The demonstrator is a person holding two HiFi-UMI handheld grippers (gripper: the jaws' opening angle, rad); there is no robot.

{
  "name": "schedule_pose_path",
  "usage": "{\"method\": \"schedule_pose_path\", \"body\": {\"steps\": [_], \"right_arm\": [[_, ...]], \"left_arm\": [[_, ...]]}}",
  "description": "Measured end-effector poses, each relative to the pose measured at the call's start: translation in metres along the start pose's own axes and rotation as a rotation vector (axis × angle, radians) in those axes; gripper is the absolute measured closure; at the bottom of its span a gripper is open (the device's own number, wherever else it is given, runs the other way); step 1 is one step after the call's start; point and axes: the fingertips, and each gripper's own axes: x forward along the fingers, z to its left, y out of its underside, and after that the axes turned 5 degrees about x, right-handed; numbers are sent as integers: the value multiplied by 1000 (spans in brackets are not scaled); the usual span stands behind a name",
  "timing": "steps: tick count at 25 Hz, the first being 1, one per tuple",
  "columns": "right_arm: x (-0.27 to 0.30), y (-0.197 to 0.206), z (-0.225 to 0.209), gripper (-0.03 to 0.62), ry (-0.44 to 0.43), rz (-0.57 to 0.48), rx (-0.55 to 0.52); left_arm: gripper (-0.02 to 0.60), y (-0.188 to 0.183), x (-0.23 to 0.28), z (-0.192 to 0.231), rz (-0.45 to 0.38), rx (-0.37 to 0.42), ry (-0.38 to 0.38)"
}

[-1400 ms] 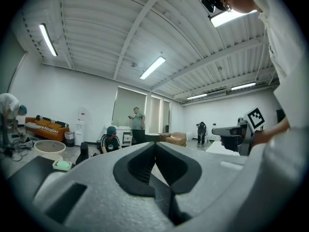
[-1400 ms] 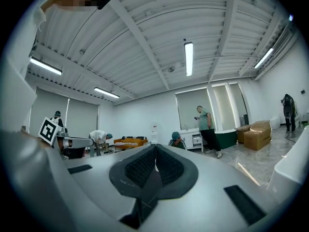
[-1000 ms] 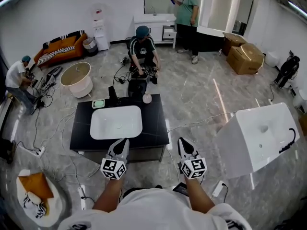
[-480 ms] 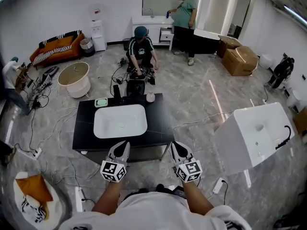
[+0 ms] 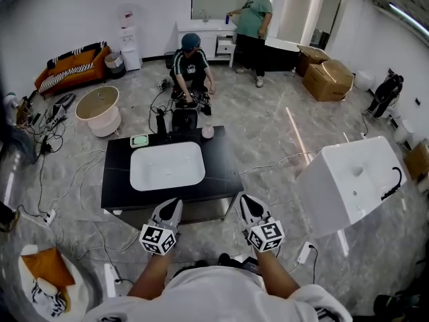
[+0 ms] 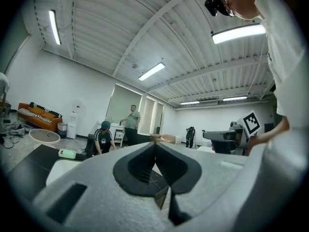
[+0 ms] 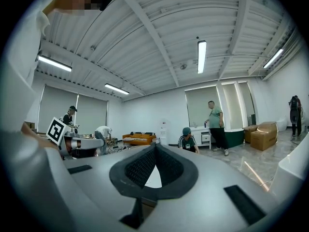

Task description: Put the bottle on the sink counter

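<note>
The black sink counter (image 5: 117, 186) with its white basin (image 5: 167, 166) stands just ahead of me in the head view. A small pale pink bottle (image 5: 208, 132) stands upright at the counter's far right corner, well beyond both grippers. My left gripper (image 5: 172, 202) hovers at the counter's near edge, shut and empty. My right gripper (image 5: 245, 200) hangs beside the near right corner, also shut with nothing in it. In the left gripper view the left gripper's (image 6: 155, 143) jaws meet at their tips, and in the right gripper view the right gripper's (image 7: 155, 145) jaws do the same.
A green soap dish (image 5: 139, 140) lies on the counter's far left. A person (image 5: 191, 69) crouches behind the counter; another (image 5: 252, 19) stands at a white vanity (image 5: 208, 32). A white block (image 5: 348, 186) stands at right, a round tub (image 5: 97, 110) at left, and cables trail over the floor.
The right gripper has drawn in leftward, closer to the counter's corner. The whole view has shifted slightly. The standing person at the back has turned to the vanity.
</note>
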Motion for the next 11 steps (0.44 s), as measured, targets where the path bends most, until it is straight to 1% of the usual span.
{"method": "schedule_pose_path", "body": {"steps": [5,11], "right_arm": [[-6,-1,2,580,7,-5,-3],[-15,-7,-5,580,28,-5,-11]], "left_arm": [[566,1,3,-11,1,2,41],[566,-4,7,-17,-3,-2,48]]}}
